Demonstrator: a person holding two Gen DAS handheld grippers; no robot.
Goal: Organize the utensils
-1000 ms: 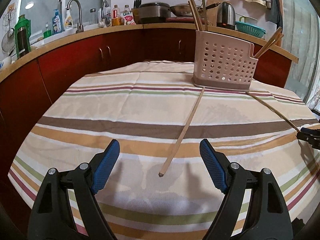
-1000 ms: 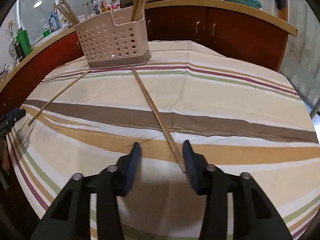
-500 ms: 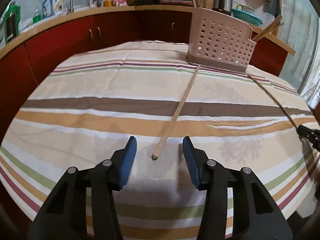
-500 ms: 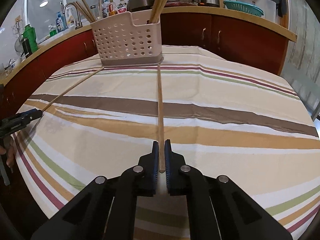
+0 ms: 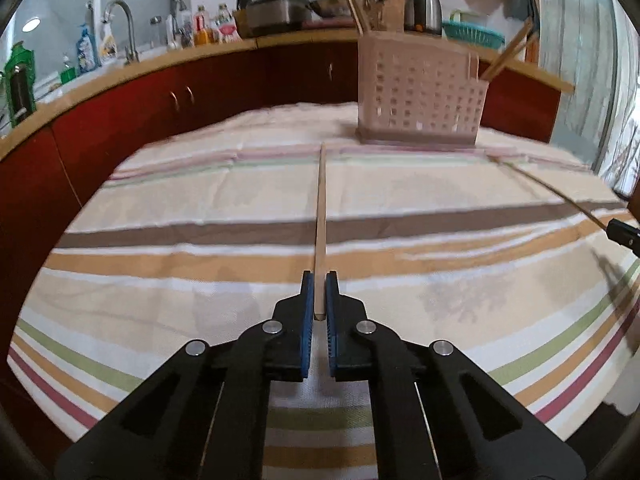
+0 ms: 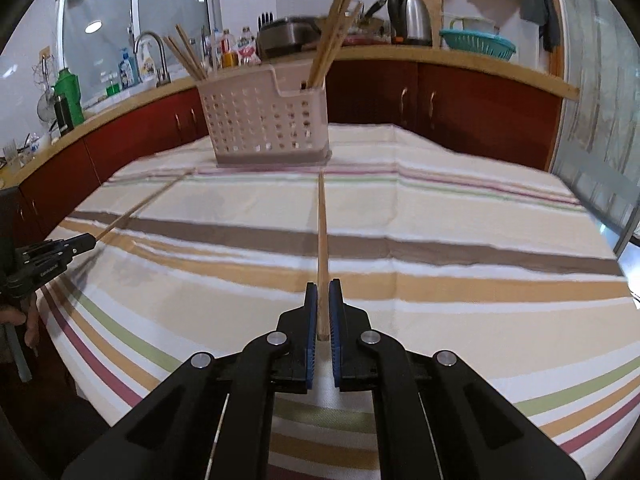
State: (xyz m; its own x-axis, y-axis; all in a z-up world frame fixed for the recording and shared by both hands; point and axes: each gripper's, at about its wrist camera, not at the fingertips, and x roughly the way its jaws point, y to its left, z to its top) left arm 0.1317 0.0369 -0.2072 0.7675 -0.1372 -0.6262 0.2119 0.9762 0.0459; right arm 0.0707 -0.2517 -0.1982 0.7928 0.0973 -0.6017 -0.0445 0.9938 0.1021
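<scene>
On the striped cloth [image 5: 200, 200], slim wooden chopsticks [image 5: 320, 220] lie straight

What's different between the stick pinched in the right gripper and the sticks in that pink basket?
The chopstick in the right gripper points nearly flat across the striped tablecloth toward the basket; the basket's chopsticks stand up, leaning outward. The gripped one is single, clamped at its near end; the basket's sit loose in two bunches. All are plain pale wooden sticks.
</scene>
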